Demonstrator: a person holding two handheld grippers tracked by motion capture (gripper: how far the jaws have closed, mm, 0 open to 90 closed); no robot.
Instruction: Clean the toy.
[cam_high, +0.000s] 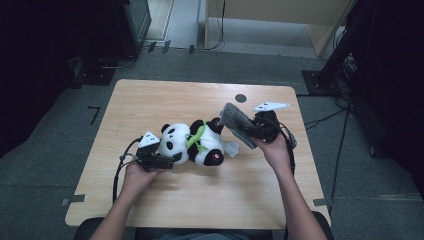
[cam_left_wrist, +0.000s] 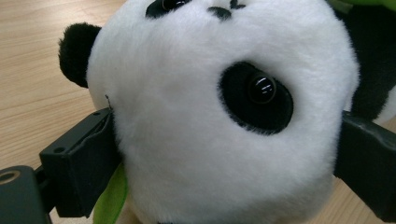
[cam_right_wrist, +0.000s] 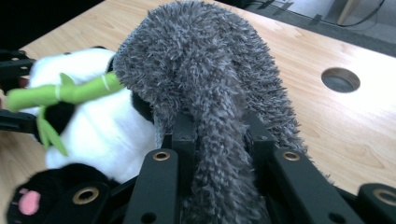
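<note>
Lying on its side mid-tabletop (cam_high: 150, 100), the plush panda (cam_high: 192, 142) has its head clamped between the left gripper (cam_high: 167, 159) jaws, body cut off in that gripper's view. The right gripper (cam_high: 250, 132) pinches a fuzzy grey cloth (cam_high: 235, 120) raised over the panda's feet, its pads buried in the pile.
</note>
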